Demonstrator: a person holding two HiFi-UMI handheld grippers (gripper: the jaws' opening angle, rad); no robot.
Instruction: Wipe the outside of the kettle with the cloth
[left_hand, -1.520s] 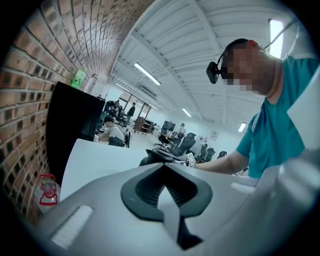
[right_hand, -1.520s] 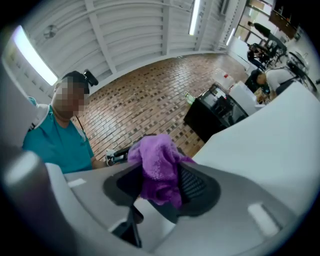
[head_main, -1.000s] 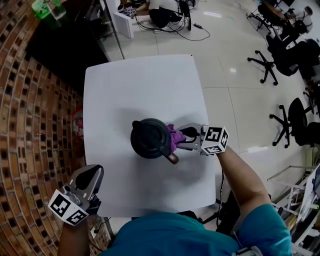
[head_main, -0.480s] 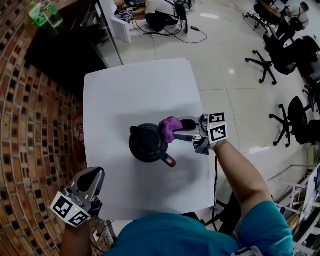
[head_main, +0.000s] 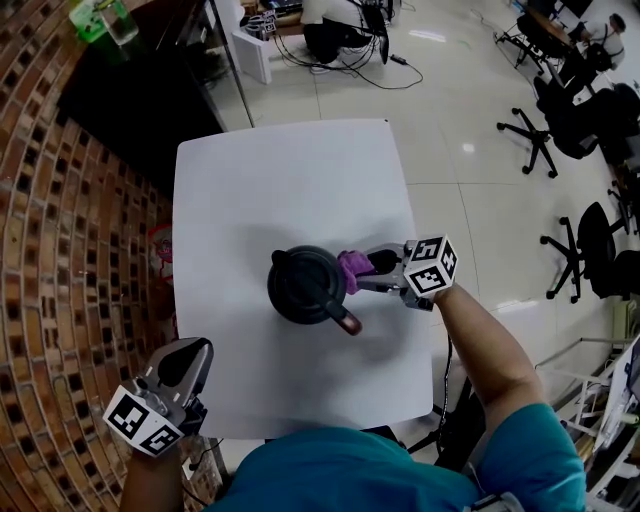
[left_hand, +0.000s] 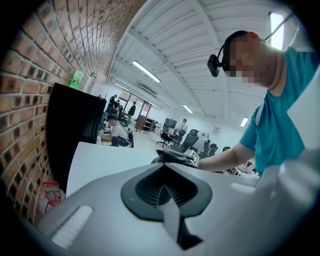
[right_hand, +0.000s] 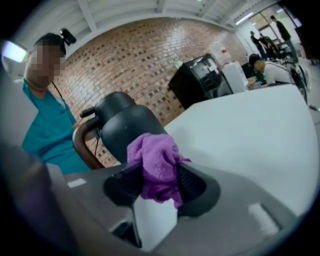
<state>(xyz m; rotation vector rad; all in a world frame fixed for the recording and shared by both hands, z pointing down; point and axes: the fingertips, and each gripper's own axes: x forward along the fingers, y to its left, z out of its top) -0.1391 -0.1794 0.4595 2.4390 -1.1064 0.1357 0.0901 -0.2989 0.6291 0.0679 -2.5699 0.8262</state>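
Left gripper (head_main: 186, 356): held off the near-left corner of the table (head_main: 290, 170), jaws closed together, nothing between them. Kettle (head_main: 305, 285): upright near the table centre, handle (head_main: 342, 315) toward the person; its base is hidden in the right gripper view. Right gripper (head_main: 366, 268): level, forearm extended, jaws clamped on the purple cloth (head_main: 354, 268) at the kettle's right side; actual contact cannot be confirmed.

Right gripper (head_main: 372, 268) swept cloth (head_main: 353, 269) back along kettle (head_main: 303, 285) toward handle (head_main: 341, 313).
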